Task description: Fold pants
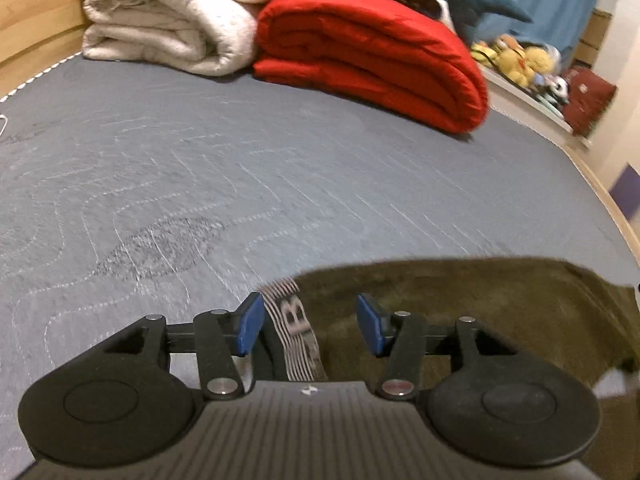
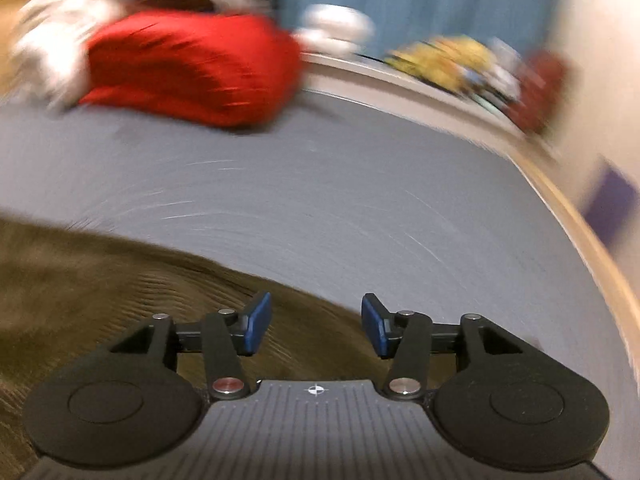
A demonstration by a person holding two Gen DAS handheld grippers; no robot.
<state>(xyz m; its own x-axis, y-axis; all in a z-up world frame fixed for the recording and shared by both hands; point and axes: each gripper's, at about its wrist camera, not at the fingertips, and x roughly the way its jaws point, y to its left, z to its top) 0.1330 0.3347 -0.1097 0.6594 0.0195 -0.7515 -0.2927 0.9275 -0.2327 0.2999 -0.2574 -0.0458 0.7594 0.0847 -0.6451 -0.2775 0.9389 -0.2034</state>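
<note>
Olive-brown pants (image 1: 460, 300) lie on a grey quilted mattress (image 1: 240, 160), filling the lower right of the left wrist view. Their striped waistband (image 1: 294, 320), marked with a letter B, runs up between the blue pads, close to the left one. My left gripper (image 1: 310, 312) hovers open over it, and neither pad presses the cloth. In the blurred right wrist view the pants (image 2: 80, 280) cover the lower left. My right gripper (image 2: 316, 308) stands open above their edge, where cloth meets mattress (image 2: 360, 200), with nothing pinched.
A folded red blanket (image 1: 368, 52) and a white duvet (image 1: 160, 20) are stacked at the far end of the mattress. Plush toys (image 1: 516, 60) sit on a ledge at the far right. A wooden bed frame (image 1: 600, 184) borders the right side.
</note>
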